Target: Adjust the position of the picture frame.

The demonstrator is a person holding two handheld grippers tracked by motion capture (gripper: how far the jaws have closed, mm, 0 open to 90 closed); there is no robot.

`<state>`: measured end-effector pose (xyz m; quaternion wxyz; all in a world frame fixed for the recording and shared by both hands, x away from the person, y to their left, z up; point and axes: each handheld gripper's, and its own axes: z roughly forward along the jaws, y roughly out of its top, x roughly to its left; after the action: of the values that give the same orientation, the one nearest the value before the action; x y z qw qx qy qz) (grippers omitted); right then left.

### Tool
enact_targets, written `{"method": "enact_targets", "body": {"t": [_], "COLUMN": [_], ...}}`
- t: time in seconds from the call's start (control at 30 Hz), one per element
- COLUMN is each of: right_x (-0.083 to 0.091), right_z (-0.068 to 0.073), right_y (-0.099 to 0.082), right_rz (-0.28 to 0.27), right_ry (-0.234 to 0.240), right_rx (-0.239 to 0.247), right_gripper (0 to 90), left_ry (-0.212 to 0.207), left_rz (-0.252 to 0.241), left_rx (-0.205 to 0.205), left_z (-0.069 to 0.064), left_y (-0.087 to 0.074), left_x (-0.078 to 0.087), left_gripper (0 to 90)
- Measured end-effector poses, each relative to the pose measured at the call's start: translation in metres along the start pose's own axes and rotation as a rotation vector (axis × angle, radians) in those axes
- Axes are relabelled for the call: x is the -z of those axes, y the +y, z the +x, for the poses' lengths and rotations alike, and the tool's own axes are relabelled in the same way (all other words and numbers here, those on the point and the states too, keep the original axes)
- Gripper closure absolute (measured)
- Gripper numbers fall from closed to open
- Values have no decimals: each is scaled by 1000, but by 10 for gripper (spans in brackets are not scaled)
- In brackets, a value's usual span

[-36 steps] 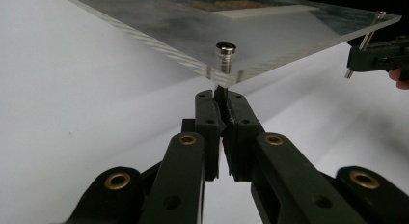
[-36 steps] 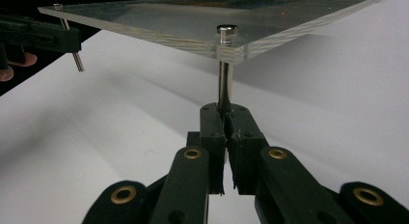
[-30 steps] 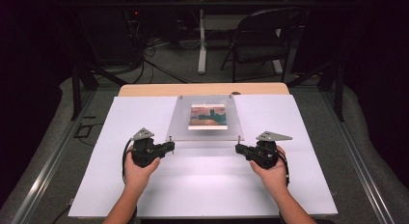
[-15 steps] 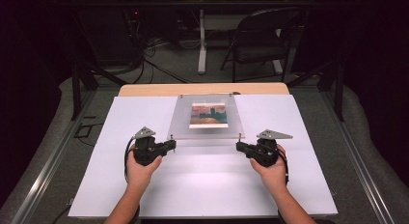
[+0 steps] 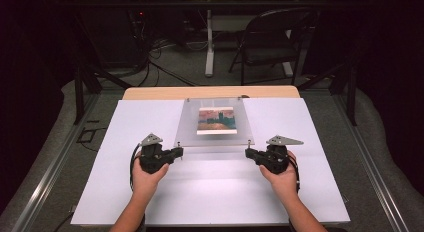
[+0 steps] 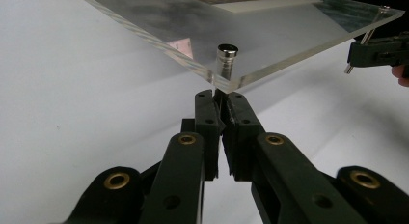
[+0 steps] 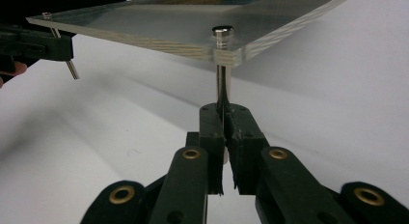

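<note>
A clear acrylic panel point(image 5: 214, 123) with a small landscape print point(image 5: 216, 120) sandwiched inside sits at the middle of the white bench point(image 5: 125, 192), its far edge toward the wooden strip. The near edge is raised off the surface.

Left tool point(image 5: 177, 152): jaws narrow, clamped on the metal standoff pin point(image 6: 225, 60) at the panel's near left corner. Right tool point(image 5: 248, 152): jaws narrow, clamped on the standoff pin point(image 7: 221, 64) at the near right corner.

Comparison with the frames one second and half a second ago: both hands, both tools and the panel occupy almost the same positions, the left tool a touch farther right. No change in grip is visible on either side.

A folding chair point(image 5: 270, 39) stands beyond the bench.
</note>
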<state>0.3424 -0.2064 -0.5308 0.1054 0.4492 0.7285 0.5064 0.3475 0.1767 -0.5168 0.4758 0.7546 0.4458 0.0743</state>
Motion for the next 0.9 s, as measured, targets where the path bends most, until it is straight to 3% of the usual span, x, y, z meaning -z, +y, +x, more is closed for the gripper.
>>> {"method": "enact_targets", "body": {"t": [0.27,0.67,0.9], "right_x": [-3,-6,-9], "right_z": [0,1,-1], "right_y": [-7,-17,-21], "right_rz": [27,78,106], "right_ry": [-13,-47,-50], "right_rx": [4,18,10], "right_gripper": [848,843,840], "left_ry": [10,28,24], "left_rz": [20,70,90], "left_rx": [1,-35,-24], "left_z": [-1,-3,0], "left_y": [-8,-17,-21], "left_x": [-4,-8,-11], "left_gripper": [850,846,841]}}
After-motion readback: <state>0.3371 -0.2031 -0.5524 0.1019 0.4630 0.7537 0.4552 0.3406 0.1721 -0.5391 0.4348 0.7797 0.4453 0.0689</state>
